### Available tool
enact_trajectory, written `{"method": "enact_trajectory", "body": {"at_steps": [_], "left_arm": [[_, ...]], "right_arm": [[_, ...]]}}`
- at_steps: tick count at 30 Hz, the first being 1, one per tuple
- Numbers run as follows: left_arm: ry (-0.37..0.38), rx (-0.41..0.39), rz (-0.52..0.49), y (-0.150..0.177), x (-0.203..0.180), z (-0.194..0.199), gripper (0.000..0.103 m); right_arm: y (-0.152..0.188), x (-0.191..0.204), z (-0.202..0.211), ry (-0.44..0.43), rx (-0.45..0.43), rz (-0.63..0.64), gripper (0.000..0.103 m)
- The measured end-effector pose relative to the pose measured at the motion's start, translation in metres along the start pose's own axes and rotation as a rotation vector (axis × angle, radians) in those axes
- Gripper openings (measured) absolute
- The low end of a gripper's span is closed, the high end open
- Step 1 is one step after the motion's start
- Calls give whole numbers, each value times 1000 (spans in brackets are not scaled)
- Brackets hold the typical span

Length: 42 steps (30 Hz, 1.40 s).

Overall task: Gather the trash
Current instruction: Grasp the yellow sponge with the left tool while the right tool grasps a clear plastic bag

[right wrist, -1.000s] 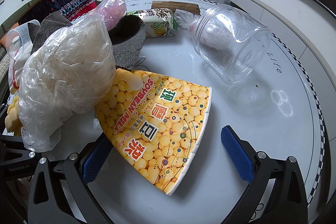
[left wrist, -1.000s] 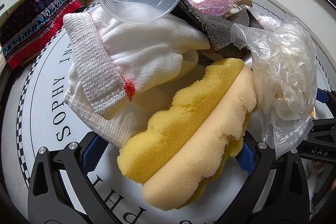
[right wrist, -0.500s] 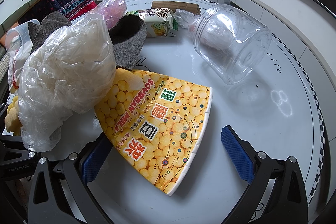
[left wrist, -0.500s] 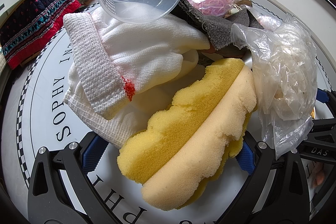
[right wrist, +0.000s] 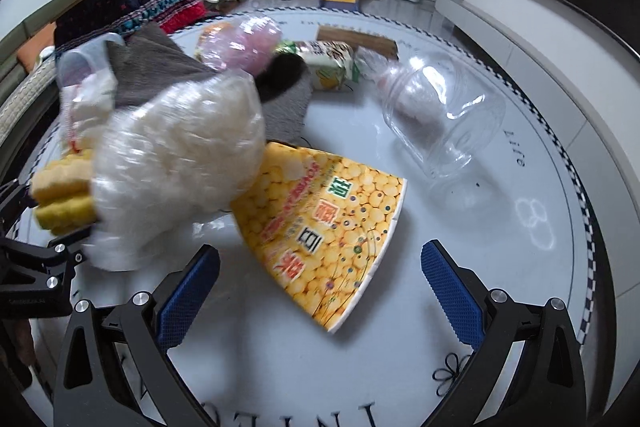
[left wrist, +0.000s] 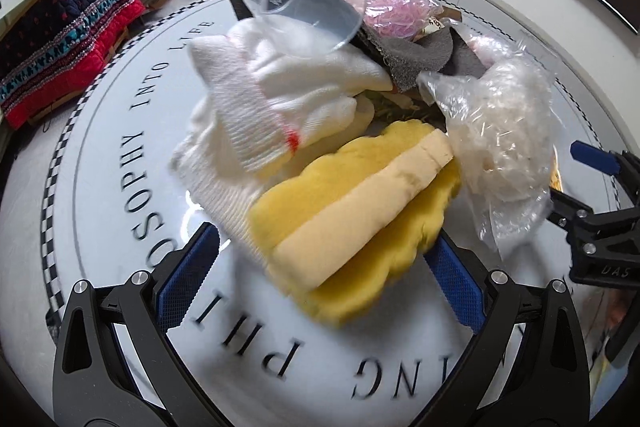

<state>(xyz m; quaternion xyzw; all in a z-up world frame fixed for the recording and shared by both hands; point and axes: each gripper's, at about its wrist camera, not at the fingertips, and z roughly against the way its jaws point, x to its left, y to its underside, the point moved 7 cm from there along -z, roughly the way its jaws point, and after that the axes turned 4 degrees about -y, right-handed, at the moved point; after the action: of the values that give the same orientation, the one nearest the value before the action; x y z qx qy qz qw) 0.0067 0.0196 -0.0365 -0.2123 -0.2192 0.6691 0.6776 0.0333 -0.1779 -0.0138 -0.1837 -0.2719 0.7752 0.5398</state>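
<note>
A trash pile lies on the round white table [left wrist: 120, 211]. In the left wrist view my left gripper [left wrist: 320, 287] is open, its blue pads on either side of a yellow sponge [left wrist: 360, 227]. Behind the sponge lie a white knitted cloth [left wrist: 280, 107], a clear measuring cup [left wrist: 304, 7], grey felt [left wrist: 416, 59] and a crumpled clear plastic bag [left wrist: 504, 131]. In the right wrist view my right gripper [right wrist: 320, 291] is open, just short of a flattened yellow soybean-milk cup [right wrist: 328, 235]. The plastic bag [right wrist: 176, 171] lies to its left, with the sponge [right wrist: 60, 203] beyond.
A clear plastic jar [right wrist: 444, 115] lies on its side at right. A green drink carton [right wrist: 328, 67], a pink bag [right wrist: 244, 43] and a cardboard piece [right wrist: 356, 39] lie farther back. A red and dark quilt [left wrist: 60, 51] is off the table's left edge.
Both grippers have pulled back and risen, so the pile looks smaller and farther. The views are motion-blurred. Both grippers stay open and nothing on the table has shifted.
</note>
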Motion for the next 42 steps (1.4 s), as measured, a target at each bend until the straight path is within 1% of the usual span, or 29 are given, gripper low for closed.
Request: {"method": "enact_trajectory", "body": {"at_steps": [5,9,11,13,14,15,17,20,22,23,24,25,27,30,34,35,37,38,41,42], "left_arm": [[-1,-27,16,3,20,20,97],[1,-55,34,4,25,40,97],[0,-63,20,6,24,48,97],[1,-75,-10,6,22,53,97],[-3,-80,-27,6,20,54,97],[-4,-83,-39,6,18,55,97],[0,-88,-59,6,14,57,97],[5,-88,-100,4,3,54,97],[2,-85,-148,4,-6,50,97],[-1,-82,-170,4,-10,47,97],[-1,-80,-191,4,-15,45,97],[-1,-74,-211,3,-19,41,97],[2,-57,-242,4,-28,32,97],[-6,-41,-282,5,-39,23,97],[-30,-36,-324,8,-46,16,97],[-28,-31,-329,9,-47,15,95],[-22,-23,-326,11,-49,13,73],[-18,-14,-316,11,-48,11,54],[26,-13,-247,10,-44,14,50],[51,-16,-208,10,-41,18,50]], "right_arm": [[-4,14,25,-26,-17,53,101],[-8,32,48,-98,-29,49,101],[-11,39,48,-140,-16,33,100],[-12,48,47,-180,15,1,94],[-13,51,45,-190,29,-17,89],[-14,54,41,-195,48,-36,82],[-16,57,32,-188,70,-60,73],[-21,60,16,-179,101,-97,73],[-22,62,8,-172,115,-100,73],[-22,63,5,-163,119,-89,69],[-22,65,2,-150,127,-76,61],[-23,64,1,-143,133,-70,58],[-23,64,-1,-142,143,-63,42],[-25,59,3,-168,127,-73,35],[-31,48,20,-193,82,-101,34],[-32,47,24,-196,74,-104,34],[-35,45,32,-192,57,-103,34],[-36,45,36,-187,49,-98,34],[-38,45,47,-181,28,-88,34],[-37,46,52,-185,23,-87,34]]}}
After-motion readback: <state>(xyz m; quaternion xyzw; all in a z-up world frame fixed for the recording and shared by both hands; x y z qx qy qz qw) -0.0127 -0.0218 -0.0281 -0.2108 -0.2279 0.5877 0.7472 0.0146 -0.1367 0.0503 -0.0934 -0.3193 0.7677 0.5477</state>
